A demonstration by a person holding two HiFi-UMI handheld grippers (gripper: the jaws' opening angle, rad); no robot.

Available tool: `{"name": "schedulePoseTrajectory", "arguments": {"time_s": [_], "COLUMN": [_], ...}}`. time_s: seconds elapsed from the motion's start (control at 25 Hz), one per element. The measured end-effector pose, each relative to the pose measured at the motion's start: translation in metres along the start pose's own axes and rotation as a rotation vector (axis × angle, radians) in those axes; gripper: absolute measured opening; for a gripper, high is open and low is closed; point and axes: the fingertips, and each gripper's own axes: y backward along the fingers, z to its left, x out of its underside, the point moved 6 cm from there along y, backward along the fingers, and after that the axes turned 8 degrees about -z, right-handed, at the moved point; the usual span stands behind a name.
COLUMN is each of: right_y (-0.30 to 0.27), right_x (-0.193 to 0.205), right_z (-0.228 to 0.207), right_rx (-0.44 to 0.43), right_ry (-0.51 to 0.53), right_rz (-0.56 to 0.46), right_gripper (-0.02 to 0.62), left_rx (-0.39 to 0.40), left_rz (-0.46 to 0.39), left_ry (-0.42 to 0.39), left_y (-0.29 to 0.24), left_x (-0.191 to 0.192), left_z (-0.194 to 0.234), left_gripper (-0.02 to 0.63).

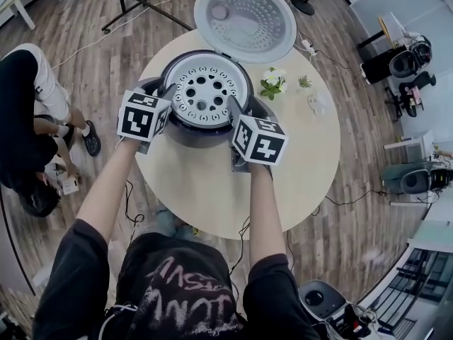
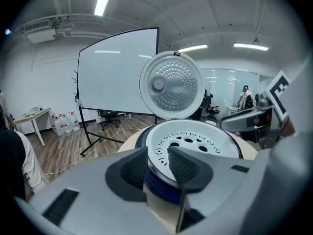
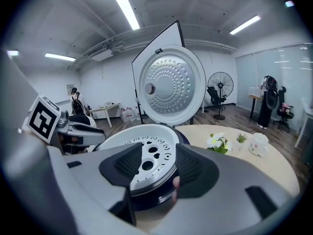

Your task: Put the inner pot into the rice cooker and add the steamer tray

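The white perforated steamer tray (image 1: 204,91) sits level in the top of the dark rice cooker (image 1: 205,134), whose lid (image 1: 245,20) stands open behind it. The inner pot is hidden under the tray. My left gripper (image 1: 168,94) is at the tray's left rim. In the left gripper view this gripper (image 2: 157,163) has its pads closed against the rim of the tray (image 2: 195,141). My right gripper (image 1: 241,108) is at the tray's right rim. In the right gripper view that gripper (image 3: 159,166) is open, and its pads straddle the tray's (image 3: 146,148) rim with gaps on both sides.
The cooker stands at the far side of a round pale table (image 1: 212,190). To its right are a small white flower pot (image 1: 272,83), a tiny green plant (image 1: 304,82) and a white cup (image 1: 316,103). A person (image 1: 28,119) sits on the floor at the left.
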Motion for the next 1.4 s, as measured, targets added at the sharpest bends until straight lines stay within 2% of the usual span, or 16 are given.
{"name": "schedulePoseTrajectory", "arguments": {"time_s": [0.4,0.6,0.84,1.12,1.4], "right_y": [0.039,0.059,0.09,0.133,0.189], "right_x": [-0.005,-0.013,-0.019,-0.023,-0.023], "right_z": [0.0,-0.004,-0.012,-0.022,-0.035], "right_rx": [0.009,0.021,0.049,0.036,0.048], "right_ry": [-0.045,-0.063,-0.093,-0.129,-0.13], "right_rz": [-0.078,-0.12,-0.161,-0.223,-0.327], "right_gripper": [0.167,0.087,0.01,0.005,0.005], "left_rx": [0.012,-0.006,-0.02,-0.003,0.001], "left_rz": [-0.122,-0.187,-0.215,-0.288,-0.36], "left_ry": [0.007,0.002,0.017,0.042,-0.001], "left_y": [0.03,0.051,0.071,0.099,0.127], "left_x": [-0.022,-0.033,-0.036,-0.049,-0.063], "left_z": [-0.019,-0.028,-0.039,-0.063,-0.087], "left_gripper": [0.107,0.053,0.011,0.011,0.011]}}
